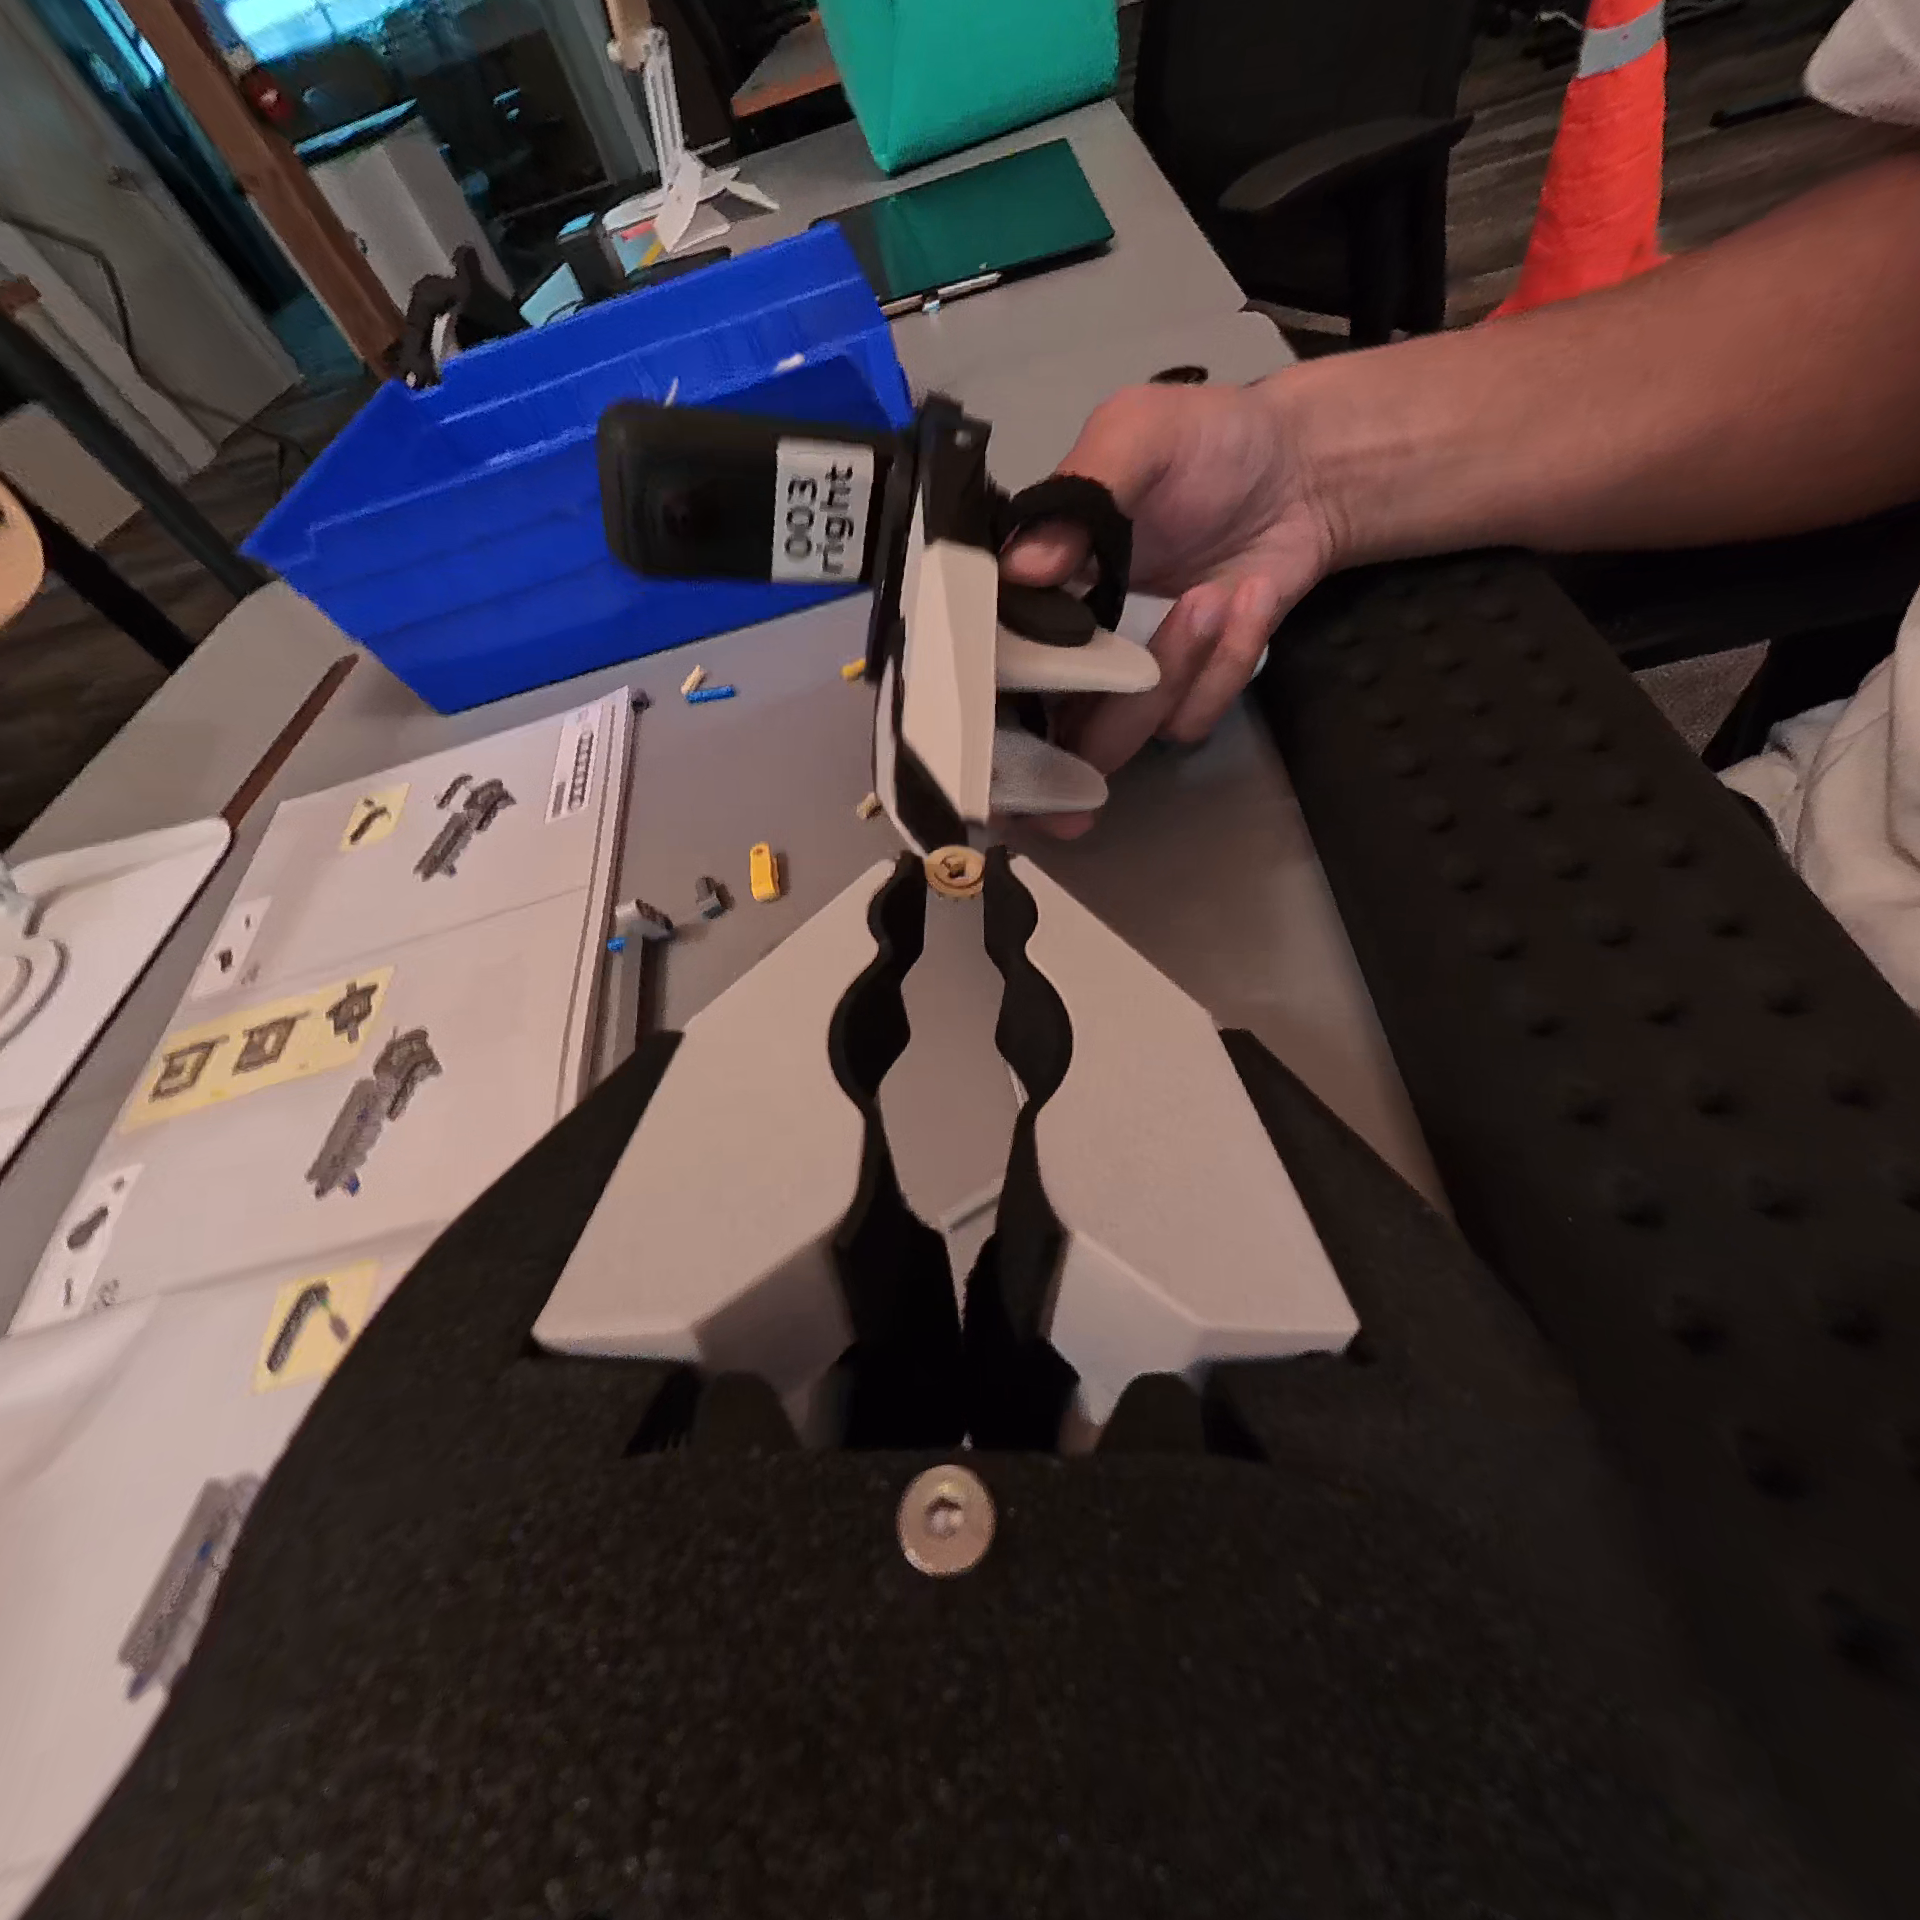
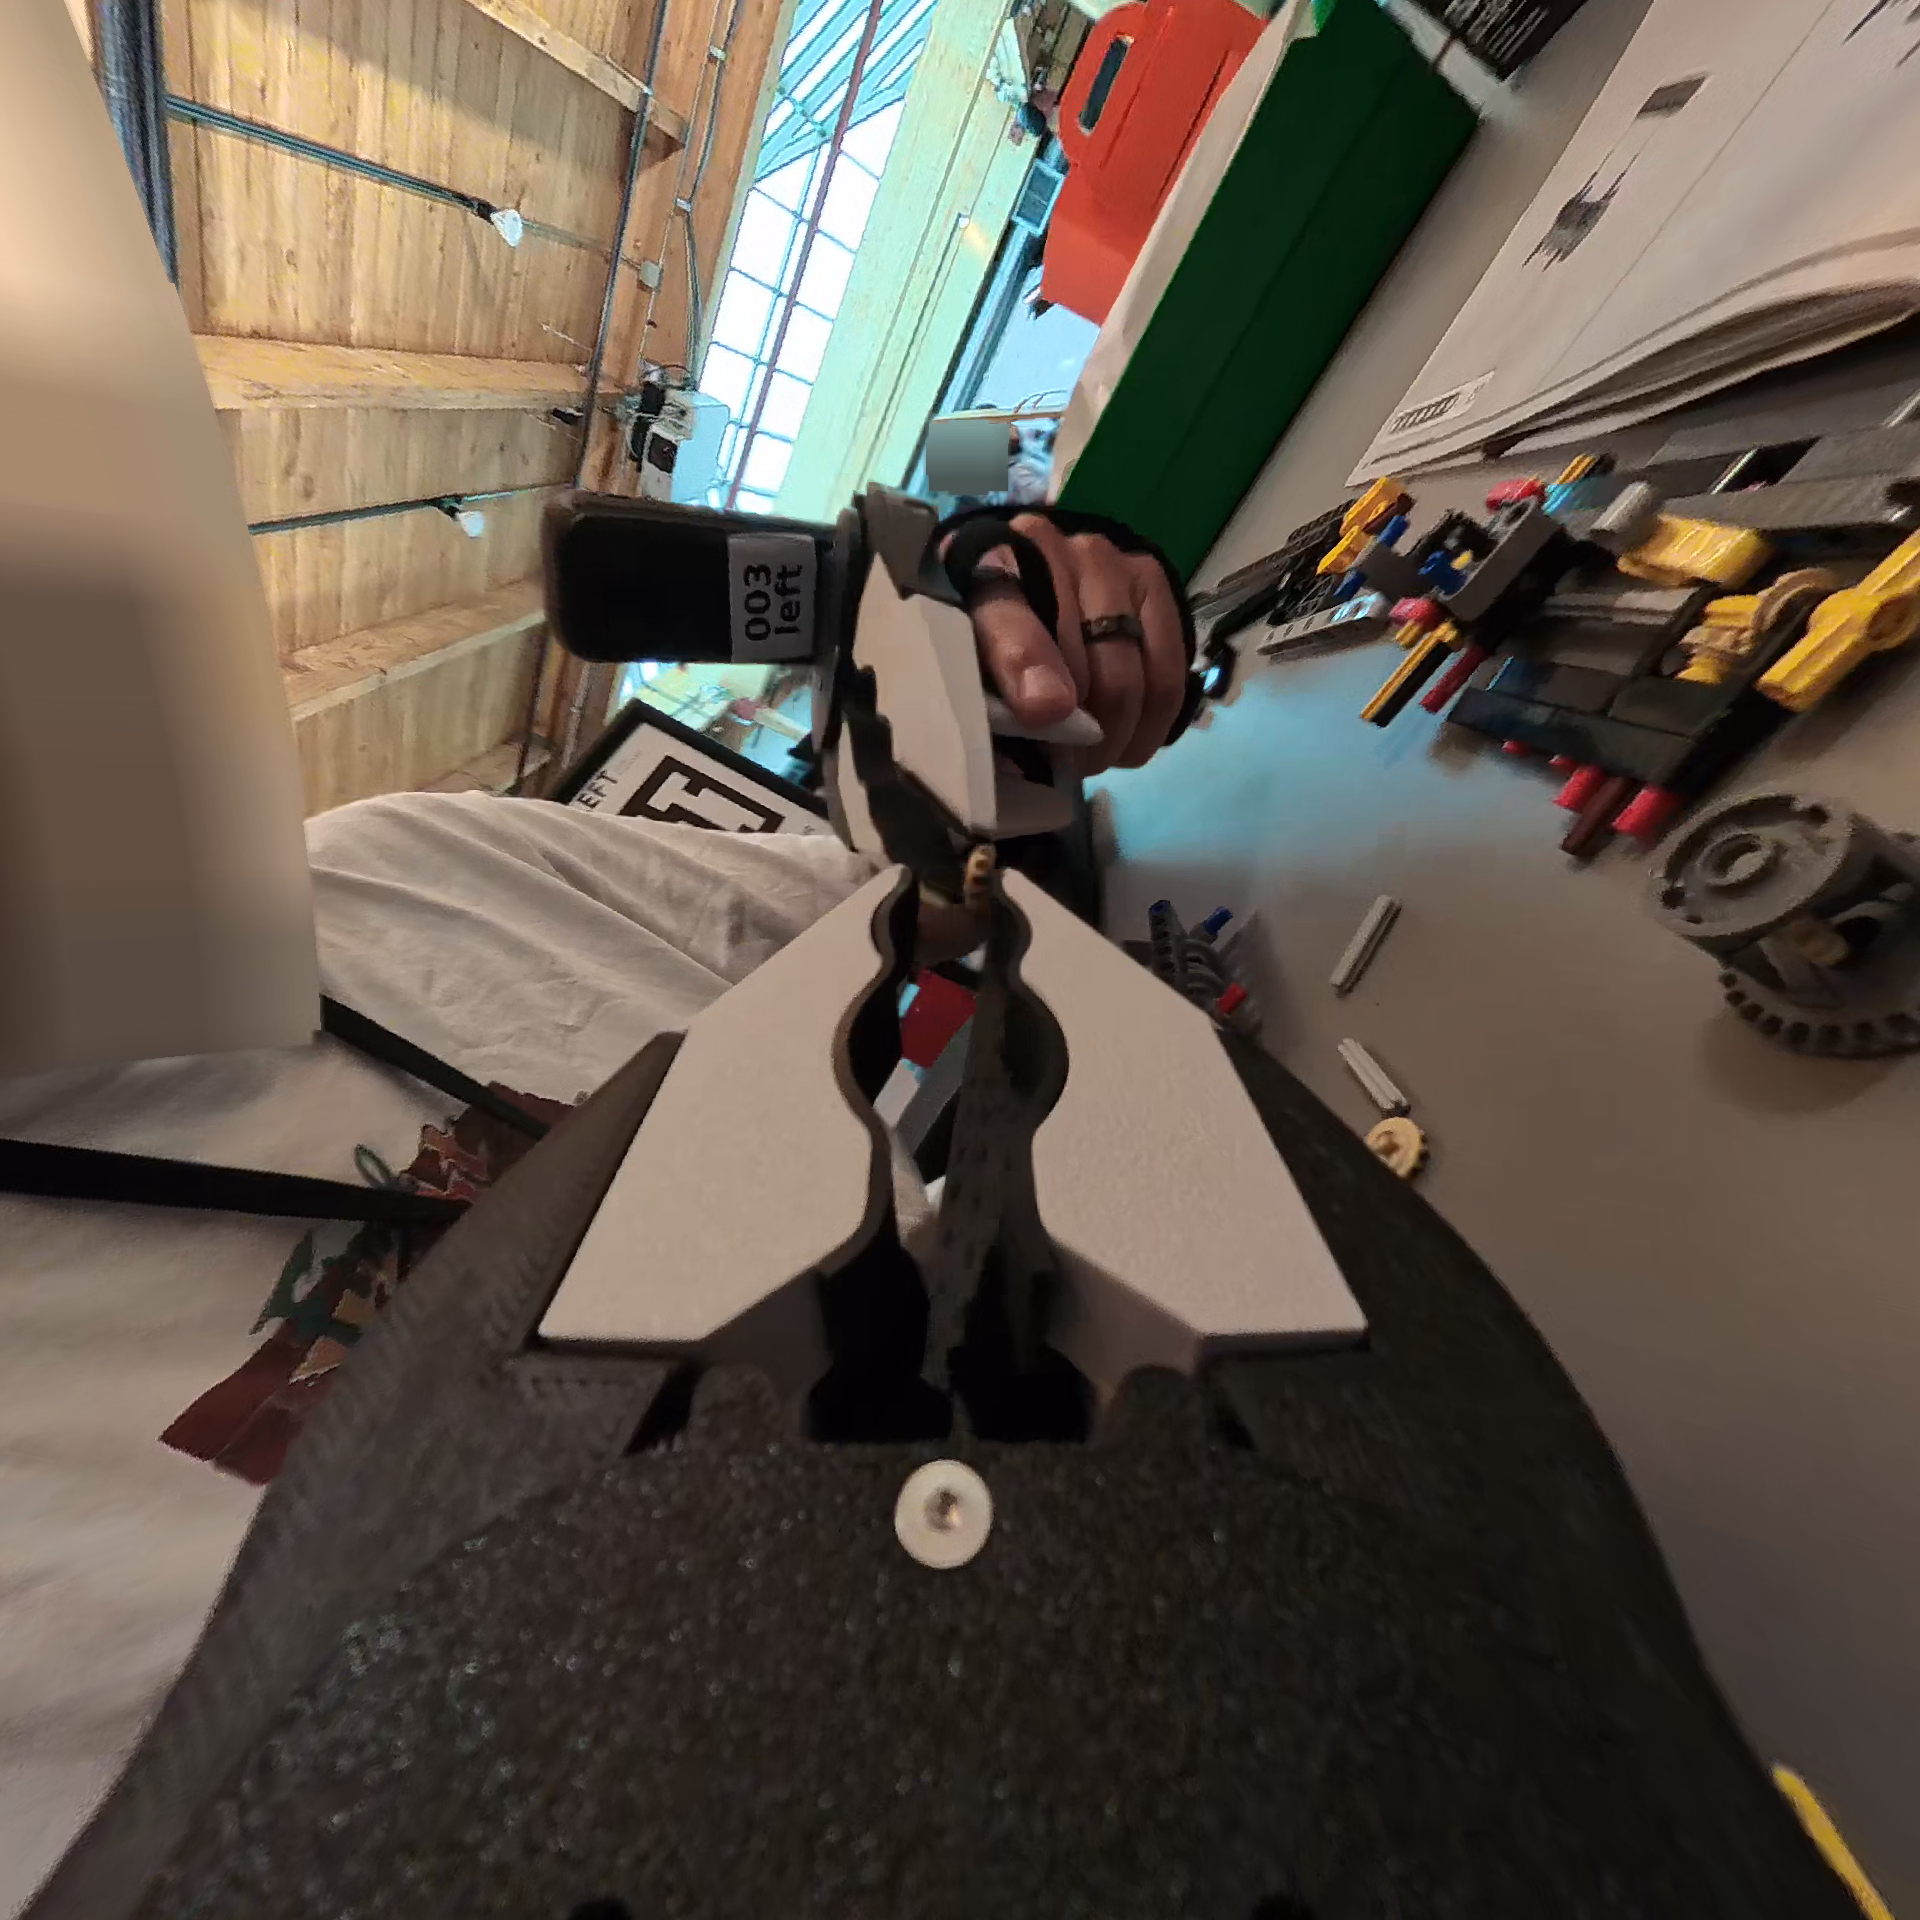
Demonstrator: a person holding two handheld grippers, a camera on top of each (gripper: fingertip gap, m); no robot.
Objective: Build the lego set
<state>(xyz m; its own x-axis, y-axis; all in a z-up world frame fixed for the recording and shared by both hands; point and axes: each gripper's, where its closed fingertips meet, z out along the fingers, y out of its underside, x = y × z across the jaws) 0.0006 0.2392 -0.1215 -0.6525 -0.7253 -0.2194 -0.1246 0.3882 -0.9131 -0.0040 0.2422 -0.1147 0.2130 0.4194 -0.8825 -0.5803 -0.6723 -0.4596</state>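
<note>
L gripper (image 1: 948,868): white wedge fingers w/ black wavy pads, tips pinching a small tan round lego gear (image 1: 948,871) by its rim, gear face toward cam, held off the table.
R gripper (image 2: 951,894): same build, rolled ~sideways (table runs vertical in its view). A dark grey studded lego beam (image 2: 961,1174) lies along the gap betw. the fingers; jaws closed on it.
Tips: both grippers meet tip-to-tip, R one coming down onto the gear from above in L view.
R hand (image 1: 1174,582): wraps the handle, finger thru black loop, forearm in from right.
L hand (image 2: 1081,644): gripping its handle, dark ring on one finger.
Task pcs: half-built grey/yellow/red lego model (image 2: 1621,613) + grey gear wheel assy (image 2: 1797,935) on grey table (image 2: 1507,1351), right of grippers.
Edges/room: open instruction booklet (image 1: 343,997) left; blue plastic bin (image 1: 582,478) behind; black dimpled pad (image 1: 1621,1039) right. Loose small pcs on bare table between booklet and grippers.
</note>
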